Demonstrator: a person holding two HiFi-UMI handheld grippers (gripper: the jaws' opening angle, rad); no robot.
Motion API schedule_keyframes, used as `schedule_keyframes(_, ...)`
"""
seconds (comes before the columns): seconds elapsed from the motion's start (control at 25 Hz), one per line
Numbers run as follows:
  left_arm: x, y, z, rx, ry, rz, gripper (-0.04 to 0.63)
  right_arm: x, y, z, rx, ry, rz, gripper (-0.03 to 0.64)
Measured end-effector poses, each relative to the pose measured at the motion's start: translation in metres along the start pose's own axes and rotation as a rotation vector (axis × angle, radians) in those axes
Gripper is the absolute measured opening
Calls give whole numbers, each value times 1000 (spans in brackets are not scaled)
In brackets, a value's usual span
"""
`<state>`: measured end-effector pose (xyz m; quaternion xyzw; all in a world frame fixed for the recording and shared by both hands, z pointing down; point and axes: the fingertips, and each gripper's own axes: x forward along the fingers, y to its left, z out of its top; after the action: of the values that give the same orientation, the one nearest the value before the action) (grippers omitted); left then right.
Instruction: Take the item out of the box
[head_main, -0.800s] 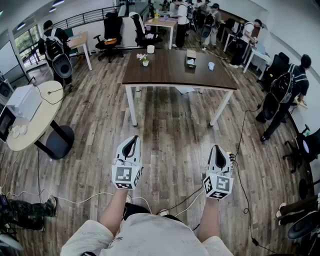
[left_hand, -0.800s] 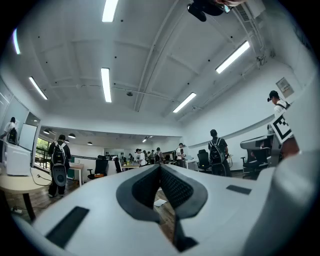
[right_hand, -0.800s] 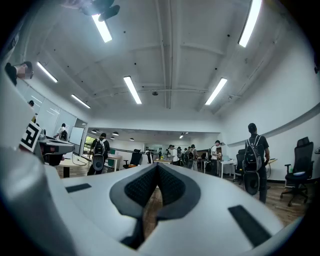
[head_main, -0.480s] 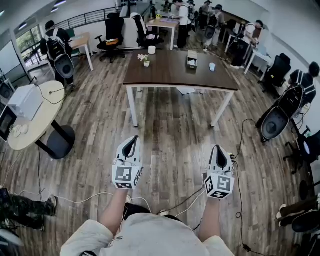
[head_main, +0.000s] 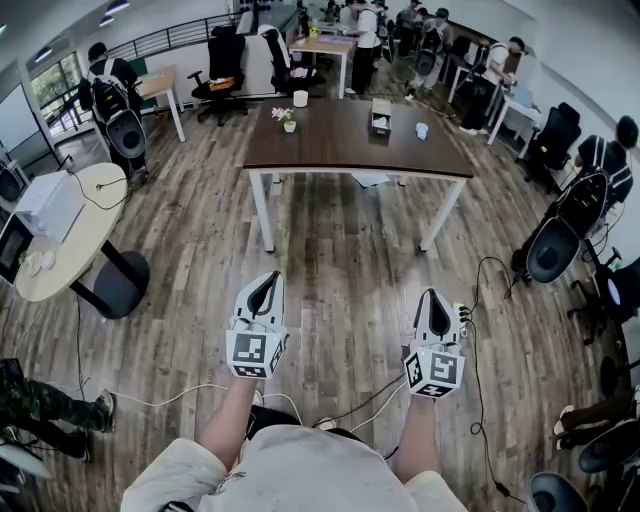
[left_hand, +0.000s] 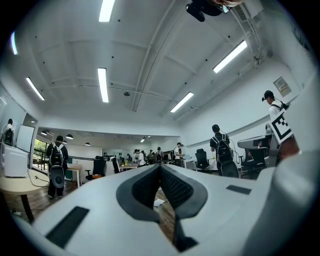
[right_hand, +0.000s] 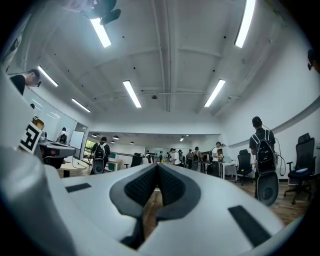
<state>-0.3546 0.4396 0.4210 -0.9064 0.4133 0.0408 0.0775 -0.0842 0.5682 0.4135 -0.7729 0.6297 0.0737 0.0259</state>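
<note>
Both tools sit almost where they were; only a bystander (head_main: 556, 240) off to the right of them has moved along the floor.

The left tool (head_main: 264, 285) and right tool (head_main: 435, 300) hang low and level, side by side, each with its pads pressed together on nothing, and both point ahead over bare floor (head_main: 350, 250). The box (head_main: 381, 116) stands on the dark surface (head_main: 340, 140), well apart from both tools. It is straight ahead and between their two lines, a little toward the right tool's side, so the right tool looks the nearer one for a reach. The box's long axis seems to run away from the tools, but it is too small to be sure. The item inside cannot be made out from here. The gap has to be closed before either tool can open over the box.
</note>
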Motion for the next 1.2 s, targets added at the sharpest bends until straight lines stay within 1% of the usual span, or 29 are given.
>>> schedule_keyframes(0.16, 2, -9, -1, 5, -1, -6, 3, -2, -8, -5, 14, 0, -4, 2)
schedule_keyframes(0.28, 3, -17, -4, 11, 5, -12, 3, -3, -12, -10, 15, 1, -1, 24)
schedule_keyframes(0.44, 5, -26, -6, 15, 9, -10, 3, -4, -20, -12, -7, -3, -14, 172)
schedule_keyframes(0.52, 8, -31, -6, 12, 10, -8, 2, -5, -27, -13, -3, -5, -19, 211)
schedule_keyframes(0.68, 15, -44, -4, 13, 13, -14, 3, -8, -40, -15, 21, -1, -20, 240)
schedule_keyframes(0.84, 19, -54, -1, 5, 18, -18, 2, -13, -48, -14, 37, 2, -21, 249)
schedule_keyframes(1.0, 23, -55, -6, -1, 30, -12, 3, -13, -52, -20, 46, 12, -23, 249)
schedule_keyframes(1.2, 32, -49, -21, -13, 54, -5, 3, 0, -50, -32, 51, 29, -15, 249)
